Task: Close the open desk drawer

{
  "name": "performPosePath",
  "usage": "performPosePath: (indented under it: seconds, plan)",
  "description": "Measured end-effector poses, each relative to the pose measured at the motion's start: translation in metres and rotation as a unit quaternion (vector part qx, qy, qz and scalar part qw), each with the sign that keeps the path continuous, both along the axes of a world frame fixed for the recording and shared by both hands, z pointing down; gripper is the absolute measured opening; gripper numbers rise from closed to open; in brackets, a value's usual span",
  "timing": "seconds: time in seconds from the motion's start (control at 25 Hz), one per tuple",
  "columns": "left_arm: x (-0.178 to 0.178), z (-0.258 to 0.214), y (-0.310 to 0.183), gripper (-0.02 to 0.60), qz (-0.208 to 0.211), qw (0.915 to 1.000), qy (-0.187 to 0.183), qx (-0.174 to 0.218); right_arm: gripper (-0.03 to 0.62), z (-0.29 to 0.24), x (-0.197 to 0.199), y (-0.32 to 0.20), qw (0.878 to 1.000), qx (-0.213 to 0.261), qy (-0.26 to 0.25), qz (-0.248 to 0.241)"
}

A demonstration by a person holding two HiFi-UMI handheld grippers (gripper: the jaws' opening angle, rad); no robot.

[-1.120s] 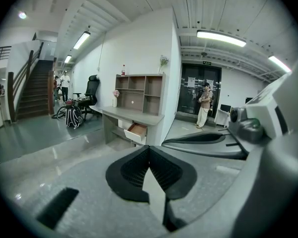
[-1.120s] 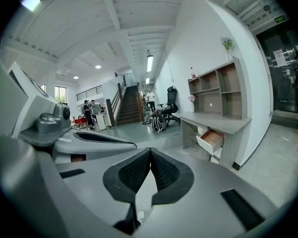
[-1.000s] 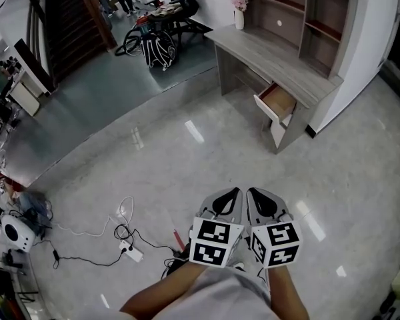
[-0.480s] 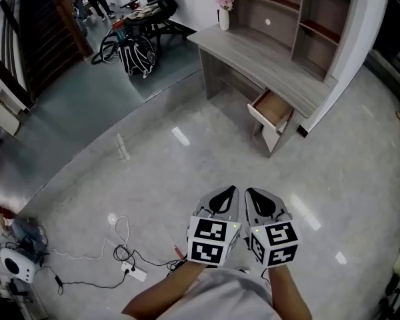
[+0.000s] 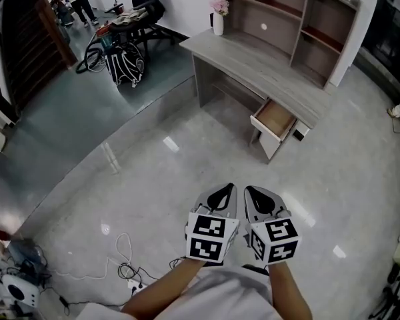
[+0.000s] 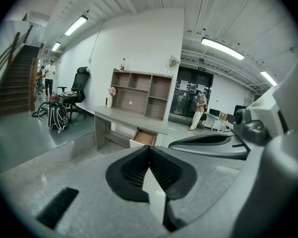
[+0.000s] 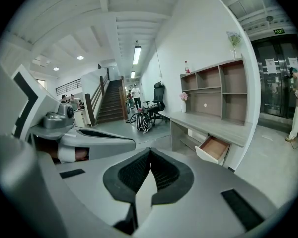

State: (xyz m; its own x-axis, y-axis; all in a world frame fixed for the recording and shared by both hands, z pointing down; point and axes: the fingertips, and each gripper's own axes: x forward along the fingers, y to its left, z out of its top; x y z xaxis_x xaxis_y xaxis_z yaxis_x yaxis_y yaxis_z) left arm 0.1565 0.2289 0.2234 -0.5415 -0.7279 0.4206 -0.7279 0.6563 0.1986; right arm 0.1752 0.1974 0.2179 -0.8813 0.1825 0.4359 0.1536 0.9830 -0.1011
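1. While the left gripper (image 5: 229, 191) and the right gripper (image 5: 251, 192) hang side by side at 6 o'clock in the head view, each has its jaws pressed fully together. Both gripper views show the ribbed pads meeting tip to tip with nothing between them.
2. From the grippers, the open drawer (image 5: 275, 119) lies at about 1 o'clock, well apart across the glossy floor (image 5: 187, 165). It juts out from under the right end of the desk (image 5: 253, 59), pointing toward 7 o'clock in that view.
3. In the right gripper view the drawer sits at 3 o'clock, pulled well out. Its brown wooden inside looks empty behind a pale front panel (image 5: 265, 131).
4. My judgement is that this is a rigid board box on runners, and probably light since nothing seems to lie in it. It should slide under a steady push, so no grip is needed.
5. The best place to press looks like the middle of the front panel, square on, with the closed tips.
   - A push near one end could skew the drawer in its runners.
   - The panel looks smooth, so the tips might skid.
   - Whether it has a handle is too small to tell.
6. Neither gripper touches the drawer yet, so the approach comes first.
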Motion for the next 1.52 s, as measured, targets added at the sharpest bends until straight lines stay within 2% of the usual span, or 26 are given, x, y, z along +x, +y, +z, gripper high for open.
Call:
performPosePath:
  seconds: [0.32,0.76,1.24,1.52]
  plan:
    - [-0.043,0.002,0.015,0.002,0.018,0.9998,0.0,0.003,0.0,0.002,-0.042,0.014,1.0,0.007,-0.001,0.016]
    - [-0.096,0.012,0.01,0.002,0.013,0.9999,0.0,-0.009,0.0,0.011,-0.1,0.011,1.0,-0.006,-0.004,0.009]
    - [-0.203,0.04,-0.052,0.002,0.029,0.999,0.01,-0.034,0.0,0.044,-0.207,-0.052,0.999,-0.034,0.011,0.026]
    - [-0.249,0.045,-0.111,0.002,0.064,0.9961,0.014,-0.058,0.0,0.057,-0.249,-0.114,0.995,-0.066,0.025,0.066]
